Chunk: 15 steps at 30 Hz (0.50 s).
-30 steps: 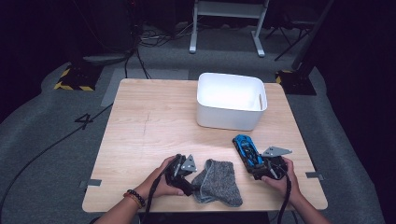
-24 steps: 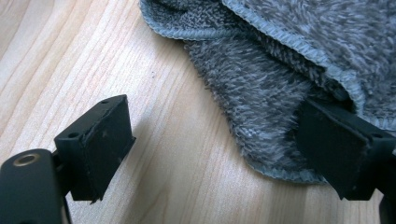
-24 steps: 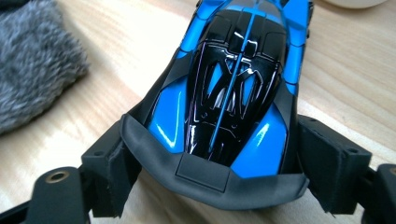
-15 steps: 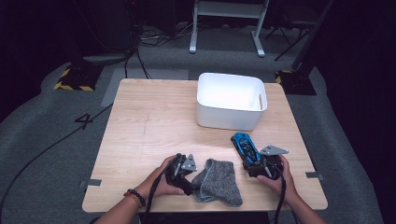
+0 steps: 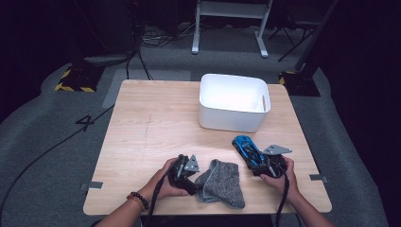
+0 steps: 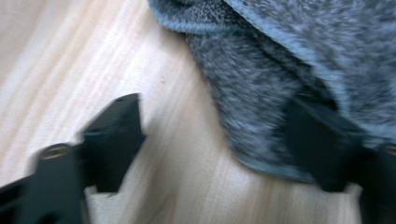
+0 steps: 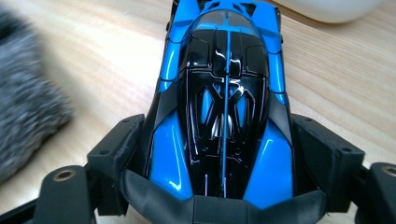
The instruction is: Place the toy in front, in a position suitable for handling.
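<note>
Both grippers' jaws had just been closing since the earlier frame: the right gripper [image 7: 219, 163] clamped the blue toy car [image 7: 224, 93] at the table's [image 5: 156, 118] four o'clock, the left gripper [image 6: 215, 144] — not yet gripping, one jaw on bare wood — straddled the grey knitted cloth's [image 6: 280, 70] edge at six o'clock, the white bin [image 5: 234, 101] at one o'clock.

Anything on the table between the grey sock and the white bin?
No. In the high view, the stretch from the grey sock up to the white bin is bare wood; the blue toy car sits off to its right.
</note>
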{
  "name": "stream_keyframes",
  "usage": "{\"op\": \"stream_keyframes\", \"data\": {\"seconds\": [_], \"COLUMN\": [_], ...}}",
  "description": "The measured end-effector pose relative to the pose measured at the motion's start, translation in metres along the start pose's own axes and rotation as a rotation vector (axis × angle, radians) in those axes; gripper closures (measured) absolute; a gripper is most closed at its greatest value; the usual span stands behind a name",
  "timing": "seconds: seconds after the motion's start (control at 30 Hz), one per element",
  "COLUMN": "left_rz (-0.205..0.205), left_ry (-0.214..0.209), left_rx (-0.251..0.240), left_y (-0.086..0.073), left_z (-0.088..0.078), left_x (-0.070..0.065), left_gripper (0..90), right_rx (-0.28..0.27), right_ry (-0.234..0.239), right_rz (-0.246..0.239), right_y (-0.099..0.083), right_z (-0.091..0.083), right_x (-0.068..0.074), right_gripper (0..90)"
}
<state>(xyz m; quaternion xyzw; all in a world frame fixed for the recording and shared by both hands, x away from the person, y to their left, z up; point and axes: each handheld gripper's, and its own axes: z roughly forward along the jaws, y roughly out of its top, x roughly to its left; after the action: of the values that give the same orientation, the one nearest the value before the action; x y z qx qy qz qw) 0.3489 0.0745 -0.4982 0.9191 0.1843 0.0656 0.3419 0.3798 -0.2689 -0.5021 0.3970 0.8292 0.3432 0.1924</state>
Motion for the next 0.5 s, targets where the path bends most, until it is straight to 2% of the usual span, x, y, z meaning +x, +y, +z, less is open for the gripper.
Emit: {"op": "stream_keyframes", "data": {"seconds": [0.03, 0.07, 0.1, 0.13, 0.17, 0.2, 0.23, 0.27, 0.33, 0.43, 0.47, 0.5], "left_rz": [0.000, -0.003, -0.006, -0.003, -0.003, -0.003, 0.006, 0.018, 0.039, 0.031, 0.031, 0.025], "left_ry": [0.000, 0.015, 0.028, 0.031, 0.038, 0.038, 0.038, 0.059, 0.072, 0.070, 0.070, 0.088], "left_rx": [0.000, 0.000, -0.004, -0.007, -0.006, -0.006, -0.003, 0.001, 0.007, 0.008, 0.008, 0.017], "left_y": [0.000, 0.001, 0.001, 0.001, 0.002, 0.002, 0.002, 0.003, 0.003, 0.002, 0.002, 0.000], "left_z": [0.000, -0.001, -0.002, -0.002, -0.002, -0.002, -0.002, -0.003, -0.003, -0.005, -0.005, -0.007], "left_x": [0.000, 0.001, 0.002, 0.003, 0.004, 0.004, 0.004, 0.004, 0.005, 0.009, 0.009, 0.013], "left_gripper": [34.0, 34.0, 42.1, 48.3, 52.8, 58.7, 58.7, 65.4, 75.1, 81.4, 82.9, 83.6], "right_rx": [0.000, -0.004, -0.010, -0.012, -0.015, -0.015, -0.022, -0.027, -0.023, -0.001, -0.001, -0.001], "right_ry": [0.000, 0.018, 0.062, 0.083, 0.094, 0.094, 0.108, 0.150, 0.183, 0.206, 0.206, 0.239], "right_rz": [0.000, -0.021, -0.046, -0.062, -0.083, -0.083, -0.097, -0.105, -0.129, -0.175, -0.175, -0.198], "right_y": [0.000, -0.001, -0.005, -0.006, -0.008, -0.008, -0.009, -0.010, -0.012, -0.015, -0.015, -0.016], "right_z": [0.000, -0.001, -0.004, -0.006, -0.008, -0.008, -0.011, -0.015, -0.018, -0.021, -0.021, -0.023], "right_x": [0.000, -0.003, -0.008, -0.011, -0.013, -0.013, -0.015, -0.019, -0.020, -0.015, -0.015, -0.013], "right_gripper": [23.9, 23.9, 24.0, 24.0, 24.0, 24.0, 24.1, 24.1, 24.1, 24.1, 24.1, 24.1]}}
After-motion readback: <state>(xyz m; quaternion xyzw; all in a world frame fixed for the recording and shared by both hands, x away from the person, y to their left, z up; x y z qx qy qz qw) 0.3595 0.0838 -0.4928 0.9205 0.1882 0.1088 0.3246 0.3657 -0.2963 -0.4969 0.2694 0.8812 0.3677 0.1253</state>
